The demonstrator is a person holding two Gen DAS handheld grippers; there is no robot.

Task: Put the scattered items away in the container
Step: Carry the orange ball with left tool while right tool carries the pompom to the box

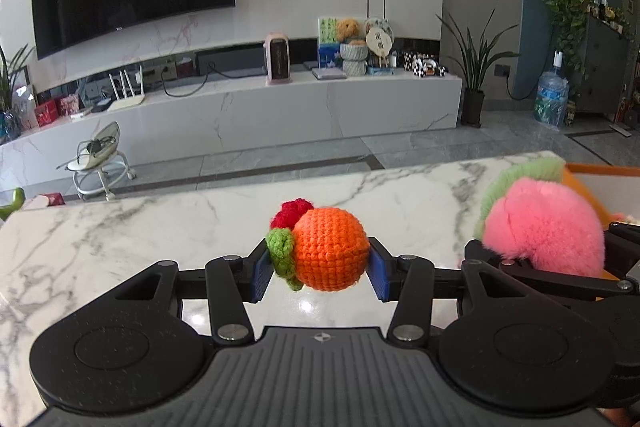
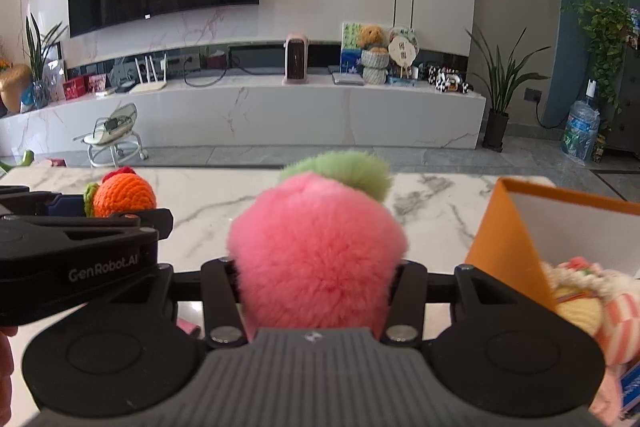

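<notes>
My left gripper [image 1: 320,269] is shut on an orange crocheted fruit [image 1: 330,251] with green leaf and red tip, held above the marble table [image 1: 160,227]. It also shows at the left of the right wrist view [image 2: 124,201]. My right gripper [image 2: 316,283] is shut on a fluffy pink peach with a green tuft [image 2: 316,247]; its fingers are hidden by the fur. The peach shows at the right of the left wrist view [image 1: 544,223]. The orange box [image 2: 508,239] stands at the right, holding several plush items [image 2: 588,303].
The left gripper body [image 2: 76,251] sits close beside my right gripper. The table's far edge [image 2: 220,169] runs ahead, with the floor, a TV console [image 2: 280,115] and a small stool [image 2: 116,137] beyond.
</notes>
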